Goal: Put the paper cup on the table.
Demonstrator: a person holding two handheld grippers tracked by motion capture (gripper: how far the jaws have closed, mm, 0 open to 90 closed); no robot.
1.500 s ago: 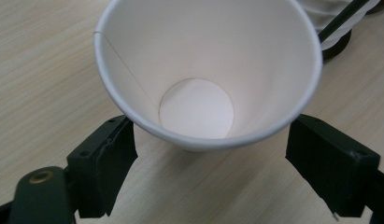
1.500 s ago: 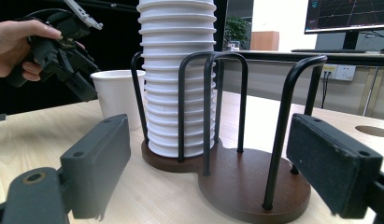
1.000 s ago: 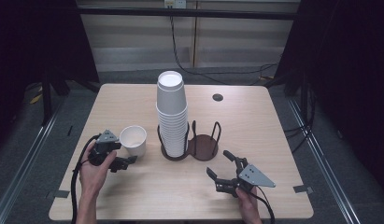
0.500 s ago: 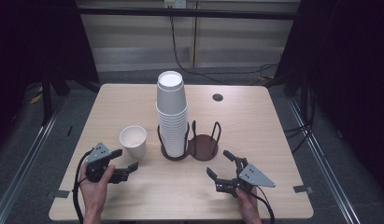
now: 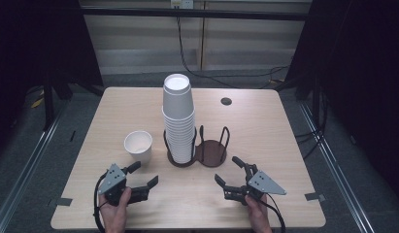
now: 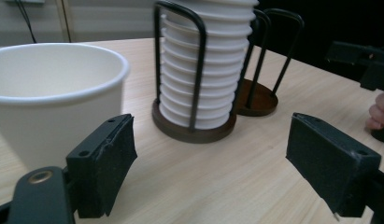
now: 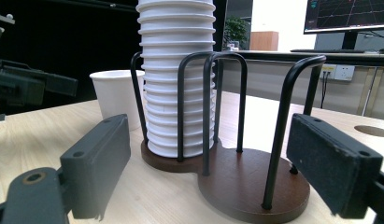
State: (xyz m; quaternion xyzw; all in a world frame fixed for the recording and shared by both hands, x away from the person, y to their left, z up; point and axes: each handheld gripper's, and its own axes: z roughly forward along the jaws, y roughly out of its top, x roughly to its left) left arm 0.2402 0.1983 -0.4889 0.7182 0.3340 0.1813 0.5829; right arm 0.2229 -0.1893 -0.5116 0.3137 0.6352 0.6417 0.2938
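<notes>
Two grippers rest at the near table edge in the high view: your left gripper (image 5: 142, 175) and right gripper (image 5: 229, 172), both released. One single white paper cup (image 5: 138, 146) stands beside the white cup stack (image 5: 178, 119) in the dark wire-and-wood holder (image 5: 210, 152). Left gripper view: the cup (image 6: 54, 98) is unloaded, apart from the pads. Right gripper view: the near holder bay (image 7: 255, 186) awaits loading.

One loose cup (image 5: 138, 145) left of a two-ring holder (image 5: 199, 153); one cup stack (image 5: 178, 119) in it; two grippers nearby.

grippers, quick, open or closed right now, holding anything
Left gripper: open, holding nothing, near the single paper cup.
Right gripper: open, holding nothing, facing the cup holder.
</notes>
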